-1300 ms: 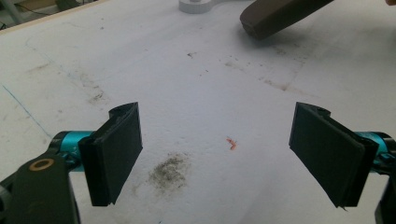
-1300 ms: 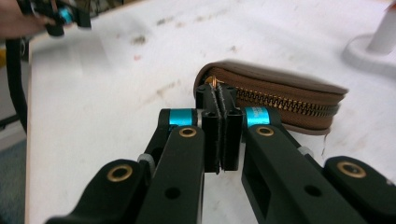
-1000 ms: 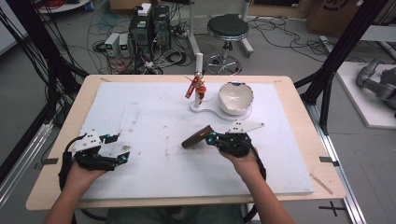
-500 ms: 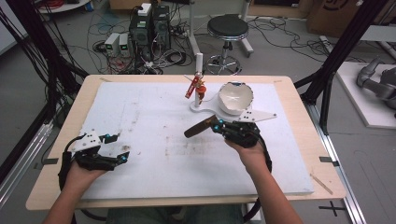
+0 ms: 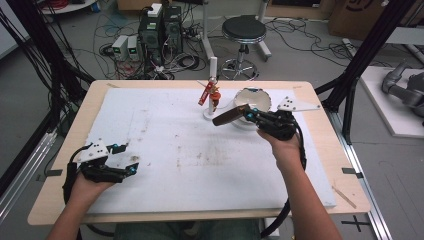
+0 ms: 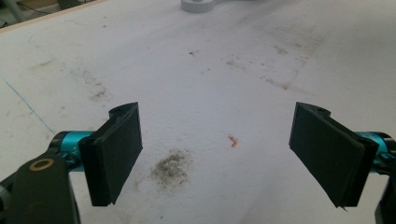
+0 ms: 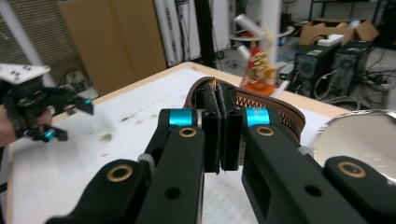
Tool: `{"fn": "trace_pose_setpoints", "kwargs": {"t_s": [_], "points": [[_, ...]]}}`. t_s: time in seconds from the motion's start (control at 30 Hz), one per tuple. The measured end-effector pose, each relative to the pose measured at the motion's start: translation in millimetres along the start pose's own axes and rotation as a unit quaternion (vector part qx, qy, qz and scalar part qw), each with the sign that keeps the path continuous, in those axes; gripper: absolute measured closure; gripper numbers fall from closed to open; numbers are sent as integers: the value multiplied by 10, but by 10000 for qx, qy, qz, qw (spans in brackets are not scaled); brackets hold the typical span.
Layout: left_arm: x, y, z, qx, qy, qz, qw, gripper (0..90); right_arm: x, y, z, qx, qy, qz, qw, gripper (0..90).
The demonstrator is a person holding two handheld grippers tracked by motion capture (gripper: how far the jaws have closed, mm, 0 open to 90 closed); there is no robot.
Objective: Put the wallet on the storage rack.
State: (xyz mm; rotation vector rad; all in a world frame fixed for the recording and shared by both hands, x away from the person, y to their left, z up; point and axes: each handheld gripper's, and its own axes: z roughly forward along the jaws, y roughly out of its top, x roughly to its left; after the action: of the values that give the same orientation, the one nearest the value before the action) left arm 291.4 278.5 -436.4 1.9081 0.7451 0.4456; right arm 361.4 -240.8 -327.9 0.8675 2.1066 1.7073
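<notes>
My right gripper [image 5: 245,114] clamped a brown pouch [image 5: 227,116] beside the far bowl [image 5: 254,97]; my left gripper [image 5: 127,159] rested with jaws apart.

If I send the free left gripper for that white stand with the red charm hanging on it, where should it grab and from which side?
Grip the upright white post above the red charm, jaws level across it. The post is slim and vertical, and its flat round base lies too low to pinch. Come from the table's left: the right gripper, shut on the brown pouch, and the bowl crowd its right side. The left gripper is open.
</notes>
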Motion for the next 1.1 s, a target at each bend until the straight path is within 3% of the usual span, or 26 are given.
{"fn": "trace_pose_setpoints", "kwargs": {"t_s": [0.47,1.1], "points": [[9,-16,17,38,-7,-18,10000,170,-384,97,-143,-107,-580,257,9979,900],[30,-31,2,39,21,-49,10000,170,-740,74,-56,-65,-1210,510,9913,900]]}}
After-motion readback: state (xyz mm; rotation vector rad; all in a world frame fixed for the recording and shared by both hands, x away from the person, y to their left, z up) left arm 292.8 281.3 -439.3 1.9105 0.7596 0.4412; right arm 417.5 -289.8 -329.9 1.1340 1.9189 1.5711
